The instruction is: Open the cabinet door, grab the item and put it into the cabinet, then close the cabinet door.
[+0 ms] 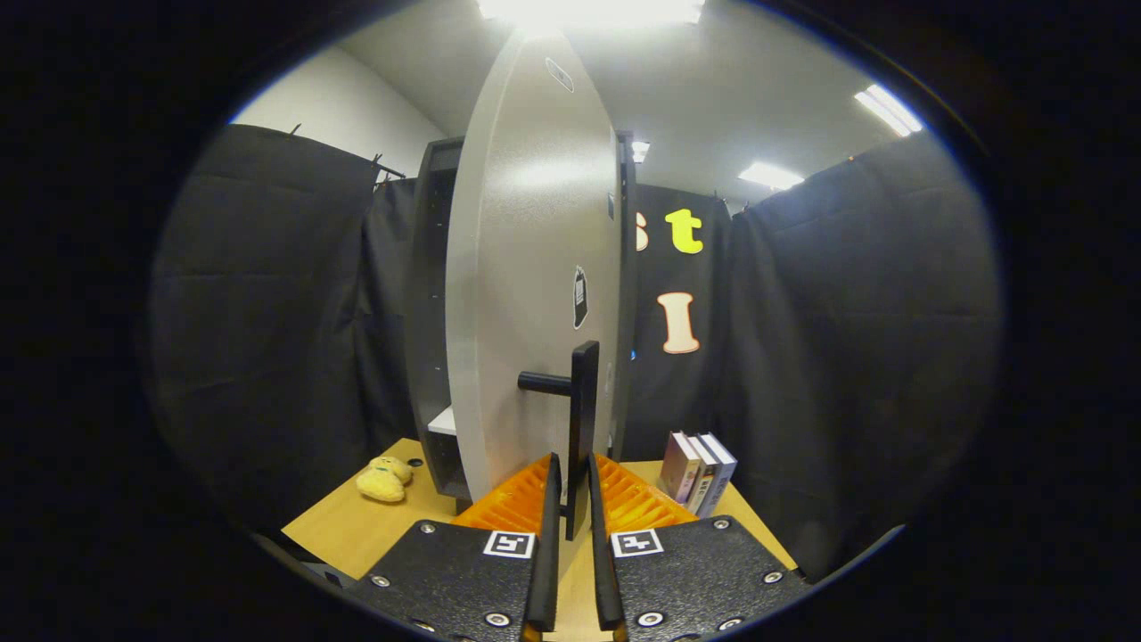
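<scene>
Nearest: tool [570, 473], fingers drawn close together and pinching the lower end of the black vertical door handle [582, 419], one finger on either side of the bar. Just beyond the fingertips, grey cabinet door [535, 294], swung partly open toward the camera, handle standing off its face on a short horizontal stub, a small dark sticker [580, 297] above the handle. Behind the door to the left, dark cabinet [432, 330], interior partly exposed, a pale shelf edge [442, 421] visible low inside. Under everything, wooden counter [357, 522]. On the counter left of the cabinet base, well clear of the fingers, a small yellow plush toy [384, 479], lying outside the cabinet. Right of the door and beyond the right finger, a short row of books [698, 473], upright and leaning slightly. Farthest back, black cloth booth wall [856, 357], then white ceiling with bright light panels [771, 175].
</scene>
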Motion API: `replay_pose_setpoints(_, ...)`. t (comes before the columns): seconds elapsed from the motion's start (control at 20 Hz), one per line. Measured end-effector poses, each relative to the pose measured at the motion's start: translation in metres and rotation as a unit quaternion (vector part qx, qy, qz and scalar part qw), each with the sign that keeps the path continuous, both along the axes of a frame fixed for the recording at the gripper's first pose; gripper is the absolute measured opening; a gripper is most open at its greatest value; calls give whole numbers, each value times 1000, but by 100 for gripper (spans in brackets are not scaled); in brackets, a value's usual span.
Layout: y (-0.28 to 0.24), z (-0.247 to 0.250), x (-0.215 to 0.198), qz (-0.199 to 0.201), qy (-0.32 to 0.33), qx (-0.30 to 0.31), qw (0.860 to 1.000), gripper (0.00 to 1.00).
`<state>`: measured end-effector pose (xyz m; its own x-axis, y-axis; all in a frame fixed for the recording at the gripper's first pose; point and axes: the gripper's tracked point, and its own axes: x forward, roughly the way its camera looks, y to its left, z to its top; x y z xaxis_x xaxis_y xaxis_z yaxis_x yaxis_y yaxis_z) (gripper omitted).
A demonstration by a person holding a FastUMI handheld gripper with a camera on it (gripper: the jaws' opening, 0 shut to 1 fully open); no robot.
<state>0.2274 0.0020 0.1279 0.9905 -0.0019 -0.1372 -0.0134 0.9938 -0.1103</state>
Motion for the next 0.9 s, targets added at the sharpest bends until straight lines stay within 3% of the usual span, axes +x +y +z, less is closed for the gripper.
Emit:
replay_pose_setpoints(0.2, -28, 5, -8, -57, -10, -18, 998, 12)
replay_pose_setpoints(0.5, -43, 36, -17, -107, -84, 22, 990, 10)
replay_pose_setpoints(0.65, -28, 45, -13, -88, -116, 55, 988, 10)
replay_pose_setpoints(0.7, -22, 43, -12, -78, -117, 56, 988, 12)
replay_pose_setpoints(0.9, -8, 40, -6, -55, -128, 47, 989, 45)
